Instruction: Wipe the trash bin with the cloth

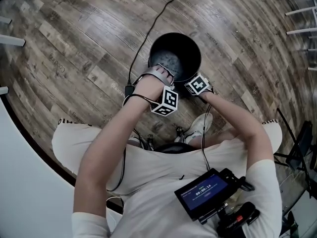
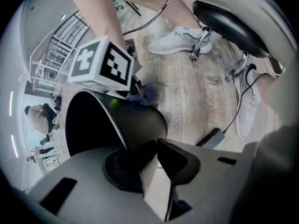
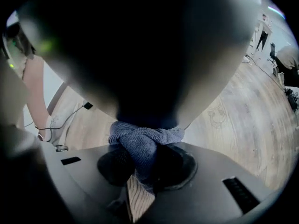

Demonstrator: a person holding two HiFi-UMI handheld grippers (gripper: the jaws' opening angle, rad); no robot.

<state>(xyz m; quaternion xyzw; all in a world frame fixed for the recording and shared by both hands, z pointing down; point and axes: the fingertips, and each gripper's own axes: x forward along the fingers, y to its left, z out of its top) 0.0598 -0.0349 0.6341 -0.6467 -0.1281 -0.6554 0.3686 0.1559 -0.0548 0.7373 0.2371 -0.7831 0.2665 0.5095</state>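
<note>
A round black trash bin (image 1: 174,53) stands on the wood floor in front of the person. My left gripper (image 1: 162,73) is at the bin's near rim; in the left gripper view its jaws (image 2: 152,148) are shut on the thin black rim (image 2: 135,125). My right gripper (image 1: 194,83) is at the near right side of the bin. It is shut on a bunched blue-grey cloth (image 3: 142,141), which lies against the bin's dark outer wall (image 3: 140,55). The cloth (image 2: 142,93) also shows under the right gripper's marker cube (image 2: 100,64).
A black cable (image 1: 148,29) runs across the plank floor (image 1: 74,43) to a plug beside the bin. The person's white shoes (image 2: 177,38) and a black stool seat (image 2: 229,24) are close behind. White racks (image 1: 302,14) stand at the far right.
</note>
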